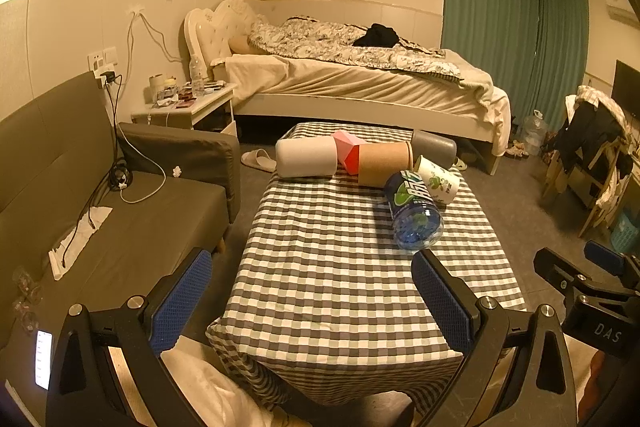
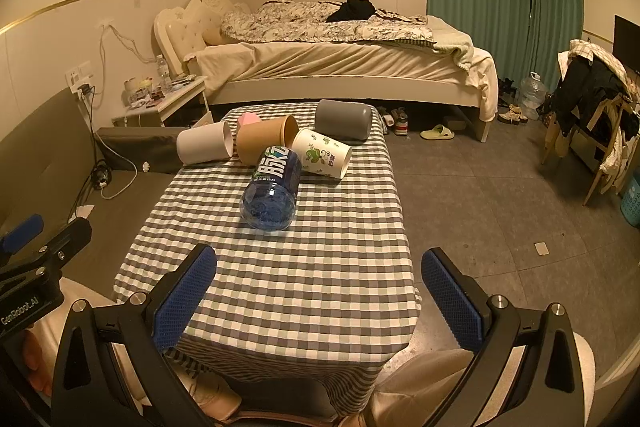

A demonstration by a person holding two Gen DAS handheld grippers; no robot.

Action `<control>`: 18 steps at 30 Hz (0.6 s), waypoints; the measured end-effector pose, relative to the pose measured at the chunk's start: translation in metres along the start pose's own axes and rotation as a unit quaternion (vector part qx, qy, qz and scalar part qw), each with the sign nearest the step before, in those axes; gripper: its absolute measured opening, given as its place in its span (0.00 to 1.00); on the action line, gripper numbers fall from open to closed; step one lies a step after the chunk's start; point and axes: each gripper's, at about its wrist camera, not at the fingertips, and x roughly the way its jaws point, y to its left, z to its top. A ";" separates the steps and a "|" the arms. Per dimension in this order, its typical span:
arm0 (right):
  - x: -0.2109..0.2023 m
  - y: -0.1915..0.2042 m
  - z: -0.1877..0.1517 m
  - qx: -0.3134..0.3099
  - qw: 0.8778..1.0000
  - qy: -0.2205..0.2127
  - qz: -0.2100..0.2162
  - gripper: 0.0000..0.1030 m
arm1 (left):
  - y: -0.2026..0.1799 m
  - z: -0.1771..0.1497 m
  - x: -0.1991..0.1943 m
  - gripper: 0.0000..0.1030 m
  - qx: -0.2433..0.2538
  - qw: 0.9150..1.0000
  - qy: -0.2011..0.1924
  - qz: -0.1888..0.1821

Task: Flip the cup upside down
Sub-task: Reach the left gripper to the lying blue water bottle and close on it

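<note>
The cups lie on their sides in a bunch at the far end of the checked surface [image 2: 280, 287]. There is a white cup [image 2: 204, 148], a brown cup [image 2: 266, 139], a cup with green leaves [image 2: 322, 153] and a grey cup [image 2: 344, 119]. A pink cup [image 1: 348, 151] peeks out behind the brown one. A blue bottle [image 2: 272, 187] lies in front, touching the brown and leaf cups.

The paper cups look very light and thin, so a hard squeeze could crush them. I think it is best to hold one gently around its middle.

The left tongs [image 1: 312, 301] and the right tongs [image 2: 318, 301] are both wide apart and hold nothing. Both hang over the near end, well apart from the cups.
</note>
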 end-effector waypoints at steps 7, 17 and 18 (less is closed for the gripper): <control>0.005 -0.005 0.002 0.002 1.000 0.003 -0.002 1.00 | -0.009 0.008 0.010 1.00 0.001 1.000 0.020 0.003; 0.026 -0.034 0.025 0.008 1.000 0.008 -0.024 1.00 | -0.043 0.031 0.047 1.00 0.008 0.999 0.048 -0.013; 0.030 -0.038 0.028 0.009 1.000 0.009 -0.025 1.00 | -0.049 0.034 0.056 1.00 0.008 0.998 0.054 -0.017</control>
